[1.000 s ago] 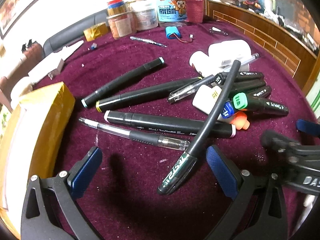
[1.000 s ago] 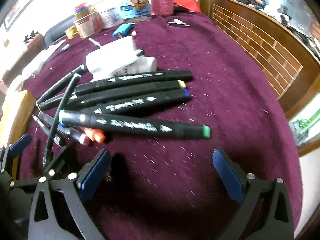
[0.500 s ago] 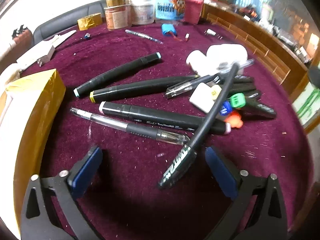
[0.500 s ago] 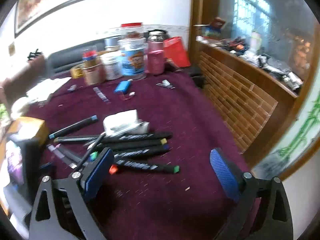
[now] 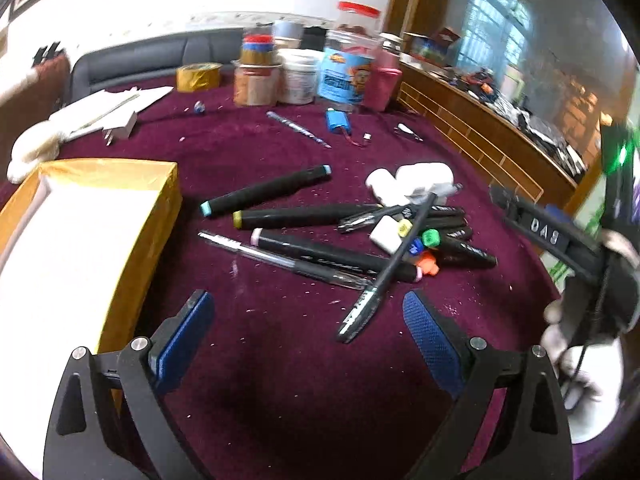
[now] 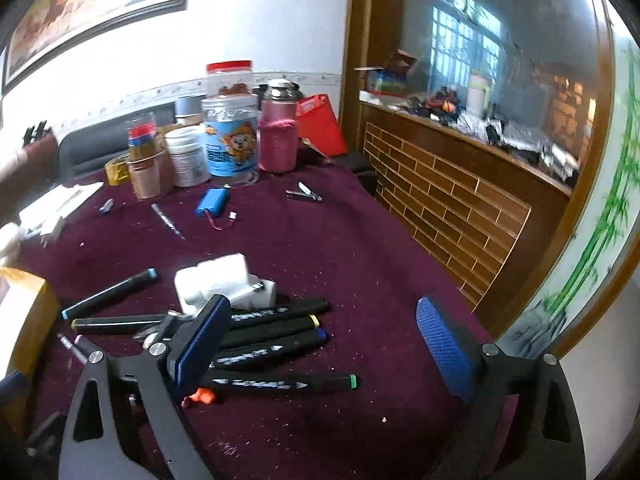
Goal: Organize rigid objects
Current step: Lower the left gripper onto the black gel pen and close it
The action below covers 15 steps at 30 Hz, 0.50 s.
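Several black markers and pens lie in a loose pile (image 5: 360,236) on the maroon tablecloth (image 5: 280,360); the pile also shows in the right wrist view (image 6: 260,340). A thin black pen (image 5: 384,272) lies across the pile. A clear gel pen (image 5: 288,260) lies in front of it. A white eraser (image 5: 386,233) and white tissue (image 5: 408,180) sit among them. My left gripper (image 5: 308,336) is open and empty, raised above the cloth, short of the pile. My right gripper (image 6: 320,352) is open and empty, raised to the right of the pile.
A yellow-taped box (image 5: 80,240) stands at the left. Jars and cans (image 5: 312,72) crowd the back of the table. A blue battery pack (image 5: 336,118), a small pen (image 5: 296,128) and nail clippers (image 6: 304,192) lie behind the pile. A wooden ledge (image 6: 460,200) runs along the right.
Both grippers have lifted and pulled back from the pile, so both views now take in more of the room. The pens have not moved.
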### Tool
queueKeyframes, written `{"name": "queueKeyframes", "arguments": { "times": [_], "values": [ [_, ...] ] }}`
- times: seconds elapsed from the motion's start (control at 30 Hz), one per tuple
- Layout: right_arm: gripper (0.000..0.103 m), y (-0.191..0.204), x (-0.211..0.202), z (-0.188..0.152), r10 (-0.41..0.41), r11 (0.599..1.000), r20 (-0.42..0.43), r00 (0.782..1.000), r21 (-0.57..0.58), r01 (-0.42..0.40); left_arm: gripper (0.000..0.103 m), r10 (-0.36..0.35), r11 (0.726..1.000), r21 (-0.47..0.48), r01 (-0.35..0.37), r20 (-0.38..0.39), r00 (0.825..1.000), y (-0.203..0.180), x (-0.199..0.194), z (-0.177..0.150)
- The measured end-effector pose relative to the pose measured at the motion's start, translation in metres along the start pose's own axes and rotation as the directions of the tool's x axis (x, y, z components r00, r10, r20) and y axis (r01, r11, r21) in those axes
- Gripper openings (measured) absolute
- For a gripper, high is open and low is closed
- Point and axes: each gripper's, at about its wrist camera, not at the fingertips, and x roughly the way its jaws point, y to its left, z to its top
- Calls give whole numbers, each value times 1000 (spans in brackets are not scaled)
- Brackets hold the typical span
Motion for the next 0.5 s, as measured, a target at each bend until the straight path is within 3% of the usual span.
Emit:
{"name": "queueKeyframes", "arguments": {
  "times": [0.3,0.5],
  "values": [
    [91,-63,22,-30,111,967,-51,993,235,-96,94,-5,994,-111,2,-19,1000,24,-5,6],
    [91,-61,23,-34,144,965,-56,988,228,-128,89,-24,996,-92,18,-61,998,13,8,7]
  ]
}}
